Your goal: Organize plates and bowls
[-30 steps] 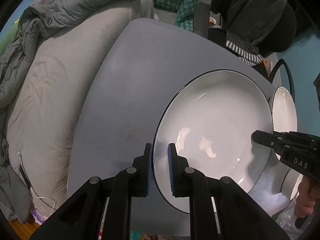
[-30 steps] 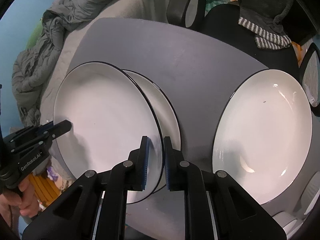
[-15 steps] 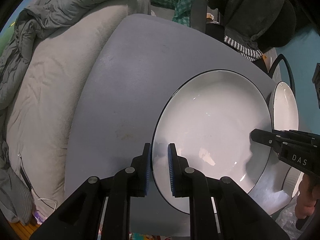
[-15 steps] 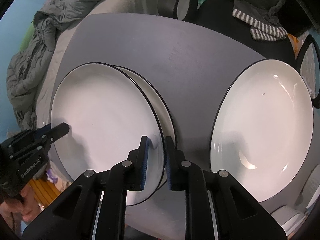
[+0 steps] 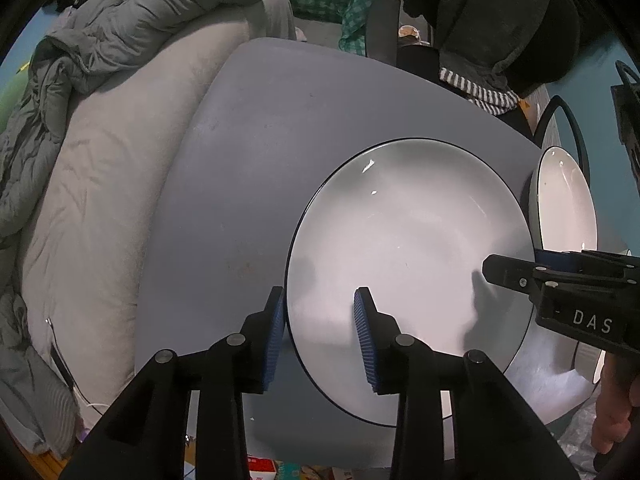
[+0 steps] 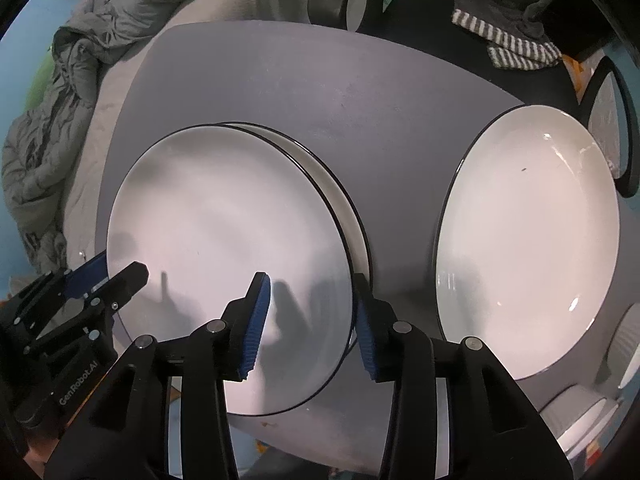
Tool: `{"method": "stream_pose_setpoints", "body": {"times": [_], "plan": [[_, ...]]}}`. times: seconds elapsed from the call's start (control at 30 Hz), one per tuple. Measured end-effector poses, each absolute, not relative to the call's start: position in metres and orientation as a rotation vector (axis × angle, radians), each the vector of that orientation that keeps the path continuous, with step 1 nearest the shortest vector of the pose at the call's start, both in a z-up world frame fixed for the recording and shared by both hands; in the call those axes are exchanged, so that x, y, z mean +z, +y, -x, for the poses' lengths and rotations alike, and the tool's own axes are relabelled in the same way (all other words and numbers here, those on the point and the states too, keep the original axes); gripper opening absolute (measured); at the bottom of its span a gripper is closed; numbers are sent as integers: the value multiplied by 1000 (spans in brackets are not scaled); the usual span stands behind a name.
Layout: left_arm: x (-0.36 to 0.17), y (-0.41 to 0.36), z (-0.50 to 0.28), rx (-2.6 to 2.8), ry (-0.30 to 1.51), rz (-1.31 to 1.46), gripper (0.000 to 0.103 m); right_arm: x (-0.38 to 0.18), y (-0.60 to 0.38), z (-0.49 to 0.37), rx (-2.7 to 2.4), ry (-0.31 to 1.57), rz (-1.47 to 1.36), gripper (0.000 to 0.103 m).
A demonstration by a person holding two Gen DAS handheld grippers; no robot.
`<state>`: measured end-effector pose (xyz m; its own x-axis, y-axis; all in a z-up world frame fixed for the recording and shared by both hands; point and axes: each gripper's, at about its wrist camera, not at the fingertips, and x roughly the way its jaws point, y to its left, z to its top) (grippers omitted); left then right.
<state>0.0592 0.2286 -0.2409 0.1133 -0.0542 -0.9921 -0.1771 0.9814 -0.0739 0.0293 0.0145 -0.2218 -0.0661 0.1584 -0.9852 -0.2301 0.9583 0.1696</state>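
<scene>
A large white plate with a thin black rim (image 5: 412, 248) lies on a second plate of the same kind (image 6: 320, 168) on the grey table (image 5: 260, 140). My left gripper (image 5: 320, 324) is open, its jaws either side of the top plate's left rim. My right gripper (image 6: 310, 318) is open, its jaws either side of the same plate's (image 6: 224, 220) right rim. Each gripper shows in the other's view, the right one (image 5: 516, 270) and the left one (image 6: 116, 280). Another white plate (image 6: 528, 240) lies alone at the right, also seen in the left wrist view (image 5: 568, 200).
White bowls (image 6: 584, 416) sit at the table's near right corner. A grey duvet and cushion (image 5: 92, 160) lie left of the table. A black chair with dark clothes and a striped cloth (image 5: 484, 92) stands behind it.
Both grippers have opened: they were shut on the top plate's opposite rims and now stand open around them. The plate has settled onto the lower plate.
</scene>
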Motion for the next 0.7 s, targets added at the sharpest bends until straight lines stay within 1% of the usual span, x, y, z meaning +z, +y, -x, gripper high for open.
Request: {"method": "stream_pose_setpoints", "body": {"times": [0.1,0.3,0.4,0.7], "plan": [[-240,230,-57,90,1460,200,35,-220,15,-28,322,1599,68,42],[-236,228,-53,89,1449,199,35,-217,13,-26,312,1590,85,43],[-234,227,-50,90,1441,200,35,-213,12,-23,306,1573,95,52],[-222,224,-43,91,1423,216,35,-205,8,-14,307,1541,99,52]]}}
